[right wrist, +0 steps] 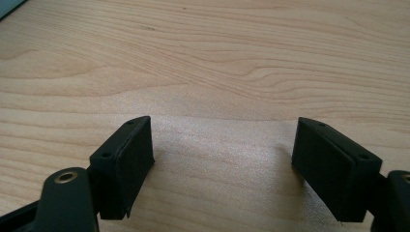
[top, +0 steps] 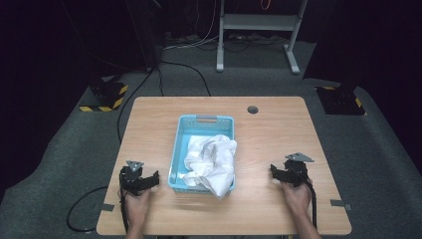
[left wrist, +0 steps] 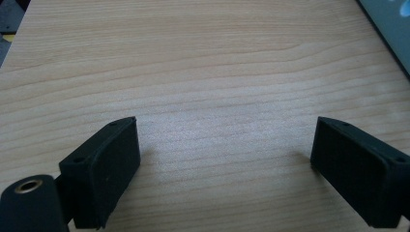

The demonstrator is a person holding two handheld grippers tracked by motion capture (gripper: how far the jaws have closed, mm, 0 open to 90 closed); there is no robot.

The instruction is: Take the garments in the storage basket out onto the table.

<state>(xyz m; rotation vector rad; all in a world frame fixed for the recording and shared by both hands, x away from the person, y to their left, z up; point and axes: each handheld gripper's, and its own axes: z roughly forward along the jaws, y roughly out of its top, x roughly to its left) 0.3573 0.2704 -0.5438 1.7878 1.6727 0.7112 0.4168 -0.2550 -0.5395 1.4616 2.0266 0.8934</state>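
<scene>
While both grippers rest on the table [top: 278,129], neither holds anything. The left gripper [top: 155,178] sits just beside the basket's [top: 180,149] near left corner; in the left gripper view its jaws stand wide apart over bare wood, released, with the basket wall at the upper right edge. The right gripper [top: 273,171] sits well apart from the basket on the other side, jaws also spread and empty, bare tabletop between them.

The blue basket stands at the table's middle, long side running away from the person. The white cloth [top: 211,162] lies bunched in its near half and spills over the near right rim onto the table.

A round grommet hole [top: 253,109] lies near the far edge. Nothing stands between either gripper and the basket. Beyond the table, cables [top: 186,69] cross the floor, and a white stand [top: 259,30] rises behind.
</scene>
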